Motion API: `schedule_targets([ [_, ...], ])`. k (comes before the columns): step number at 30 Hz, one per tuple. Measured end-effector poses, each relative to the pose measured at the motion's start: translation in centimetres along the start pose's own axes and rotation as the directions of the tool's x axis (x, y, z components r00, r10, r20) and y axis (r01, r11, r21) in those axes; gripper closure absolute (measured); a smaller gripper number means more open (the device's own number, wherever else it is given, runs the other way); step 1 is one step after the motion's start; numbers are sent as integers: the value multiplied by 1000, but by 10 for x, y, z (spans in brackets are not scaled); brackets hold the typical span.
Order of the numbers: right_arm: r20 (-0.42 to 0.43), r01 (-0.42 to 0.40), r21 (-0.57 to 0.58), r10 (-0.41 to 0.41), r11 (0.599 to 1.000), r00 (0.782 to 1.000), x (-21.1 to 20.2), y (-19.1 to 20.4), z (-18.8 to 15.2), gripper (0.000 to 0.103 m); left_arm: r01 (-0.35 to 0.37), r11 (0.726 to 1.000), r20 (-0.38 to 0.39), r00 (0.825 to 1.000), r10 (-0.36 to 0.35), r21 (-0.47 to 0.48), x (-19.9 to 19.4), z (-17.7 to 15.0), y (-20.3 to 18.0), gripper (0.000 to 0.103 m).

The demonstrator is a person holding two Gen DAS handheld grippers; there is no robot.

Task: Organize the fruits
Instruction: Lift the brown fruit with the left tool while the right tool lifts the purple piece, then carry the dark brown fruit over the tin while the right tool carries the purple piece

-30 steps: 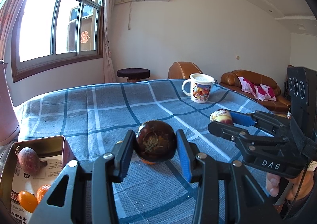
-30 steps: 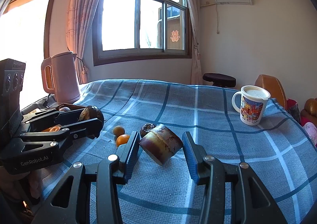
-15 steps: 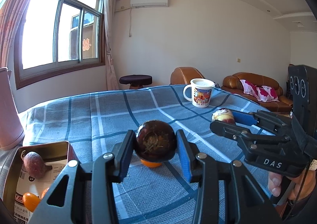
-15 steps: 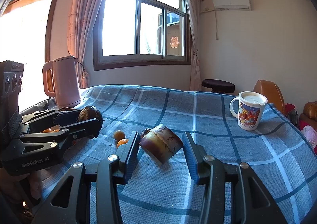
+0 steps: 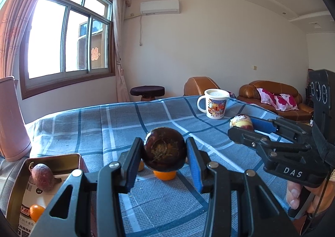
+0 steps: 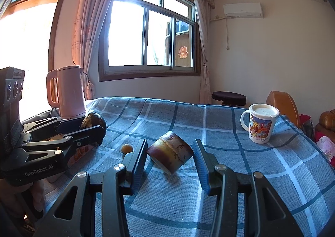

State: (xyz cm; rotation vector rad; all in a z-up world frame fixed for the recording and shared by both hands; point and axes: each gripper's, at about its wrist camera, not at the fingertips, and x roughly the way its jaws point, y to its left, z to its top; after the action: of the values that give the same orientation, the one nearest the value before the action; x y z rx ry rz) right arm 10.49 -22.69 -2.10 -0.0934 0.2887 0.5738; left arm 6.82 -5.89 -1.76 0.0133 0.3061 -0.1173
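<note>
Both tools raised — left tool [image 5: 165, 153] pinches round fruit [image 5: 165, 149] | right tool [image 6: 169, 156] pinches cut chunk [image 6: 170, 151], tilted.

Open checked cloth runs across the middle and far side of the desk [image 6: 209, 119], from the pink kettle [image 6: 69, 92] at the window-side edge to the lidded mug [image 6: 260, 123] near the sofa-side edge. Nearer in, loose oranges [image 5: 164, 175] lie on the cloth just beside the open tin [image 5: 71, 158], which sits at the desk's near window-side corner below the kettle. The left tongs [image 5: 165, 152], gripping a dark round fruit [image 5: 165, 149], hang above those oranges. The right tongs [image 6: 170, 154], closed on a cut brown piece [image 6: 170, 153], occupy the space beside them.
</note>
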Motion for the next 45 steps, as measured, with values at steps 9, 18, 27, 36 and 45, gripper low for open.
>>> schedule_targets([
  [9, -13, -19, -19, 19, 1000, 1000, 3, 10, 1, 57, -8, 1000, 2, 1000, 8, -4, -4, -1, 2, 59],
  [18, -27, -61, -22, 60, 998, 998, 11, 23, 2, 57, -32, 999, 4, 999, 32, -21, -10, -3, 16, 59],
  [27, -47, -107, -60, 105, 992, 993, 22, 50, 5, 57, -77, 996, 0, 997, 77, -49, -20, -5, 38, 59],
  [36, -63, -152, -93, 147, 984, 987, 32, 73, 7, 57, -141, 985, -8, 990, 140, -99, -36, -11, 73, 59],
  [45, -77, -204, -129, 195, 970, 978, 41, 101, 13, 57, -205, 971, -29, 979, 203, -127, -47, -16, 100, 59],
])
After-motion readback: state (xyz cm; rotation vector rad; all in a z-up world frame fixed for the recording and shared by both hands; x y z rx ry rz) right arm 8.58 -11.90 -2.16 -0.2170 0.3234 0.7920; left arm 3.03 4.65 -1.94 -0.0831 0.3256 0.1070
